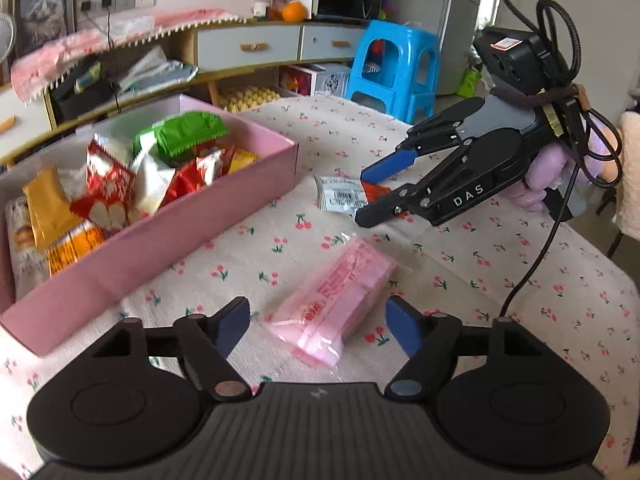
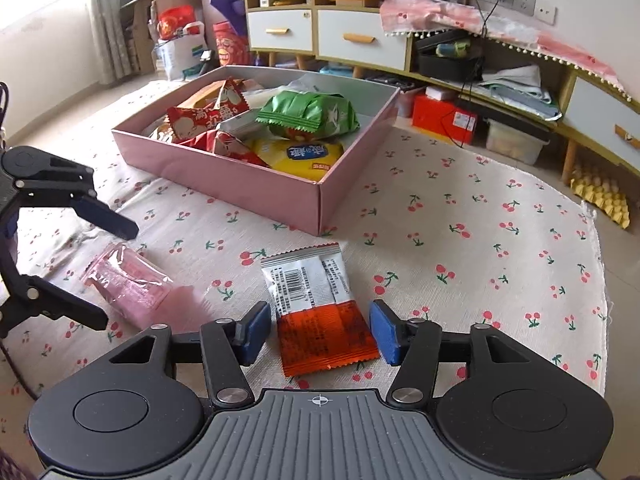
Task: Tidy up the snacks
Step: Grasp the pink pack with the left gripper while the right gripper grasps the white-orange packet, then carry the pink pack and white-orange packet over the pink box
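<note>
A pink snack packet [image 1: 334,298] lies on the cherry-print cloth between the fingers of my open left gripper [image 1: 318,330]; it also shows in the right wrist view [image 2: 132,284]. A white and orange-red packet [image 2: 318,308] lies flat between the fingers of my open right gripper [image 2: 318,332]; it also shows in the left wrist view [image 1: 344,198], where the right gripper [image 1: 370,196] stands over its red end. Neither gripper touches its packet. A pink box [image 1: 224,220] [image 2: 224,176] holds several snack packets, with a green one [image 2: 310,114] on top.
The cherry-print cloth [image 2: 480,240] covers the table. A blue plastic stool [image 1: 396,68] stands beyond the far table edge. A sideboard with drawers [image 2: 360,40] and clutter lines the wall. The right gripper's black cable [image 1: 532,268] hangs down to the cloth.
</note>
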Available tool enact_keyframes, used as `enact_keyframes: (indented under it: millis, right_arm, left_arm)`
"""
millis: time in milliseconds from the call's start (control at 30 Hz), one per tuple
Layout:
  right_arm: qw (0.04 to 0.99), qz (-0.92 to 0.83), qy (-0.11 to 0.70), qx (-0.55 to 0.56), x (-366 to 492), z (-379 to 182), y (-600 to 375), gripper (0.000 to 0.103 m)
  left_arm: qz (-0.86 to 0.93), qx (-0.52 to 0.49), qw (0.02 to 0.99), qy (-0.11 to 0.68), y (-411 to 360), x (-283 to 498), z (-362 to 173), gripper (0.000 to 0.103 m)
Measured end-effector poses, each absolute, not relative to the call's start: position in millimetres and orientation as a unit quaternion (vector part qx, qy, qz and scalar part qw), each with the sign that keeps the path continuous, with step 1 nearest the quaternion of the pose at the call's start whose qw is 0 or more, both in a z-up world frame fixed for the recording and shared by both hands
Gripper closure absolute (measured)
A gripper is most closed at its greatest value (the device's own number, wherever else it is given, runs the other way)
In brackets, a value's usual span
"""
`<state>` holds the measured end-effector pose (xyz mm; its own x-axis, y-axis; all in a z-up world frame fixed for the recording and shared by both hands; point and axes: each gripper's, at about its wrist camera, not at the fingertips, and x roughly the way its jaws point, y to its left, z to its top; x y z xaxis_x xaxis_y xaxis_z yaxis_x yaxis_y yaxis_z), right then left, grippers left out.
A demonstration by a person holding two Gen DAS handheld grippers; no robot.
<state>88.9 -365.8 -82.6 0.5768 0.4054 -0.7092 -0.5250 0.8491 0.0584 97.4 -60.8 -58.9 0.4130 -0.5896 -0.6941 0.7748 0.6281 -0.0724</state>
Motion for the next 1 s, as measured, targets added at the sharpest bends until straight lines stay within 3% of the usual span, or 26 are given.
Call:
enact_keyframes:
  millis: [100,200,300,467,733,1000]
  right_arm:
    - [0.886,0.258,0.377,-0.076,88,-83,-365,0.045]
    - [0.885,0.252,0.383,-0.077,90,-82,-363,0.046]
    - [0.884,0.247,0.389,-0.082,88,-80,-358,0.056]
    - [0.877,0.22,0.413,-0.111,83,-72,-343,0.058]
    - [0.86,0.168,0.473,-0.099,70,-64,-319,0.06]
    - [0.846,0.108,0.522,-0.035,61,-59,-308,0.06]
  left_arm:
    - [-0.408,0.14,0.831,0.35,-73,101,-61,0.032]
    - [-0.406,0.141,0.825,0.367,-83,106,-63,0.042]
    - [-0.391,0.146,0.826,0.38,-86,103,-63,0.06]
    - [-0.337,0.127,0.837,0.411,-82,102,-56,0.071]
    - [-0.287,0.045,0.846,0.448,-58,101,-38,0.071]
    - [-0.25,0.035,0.845,0.472,-42,90,-25,0.072]
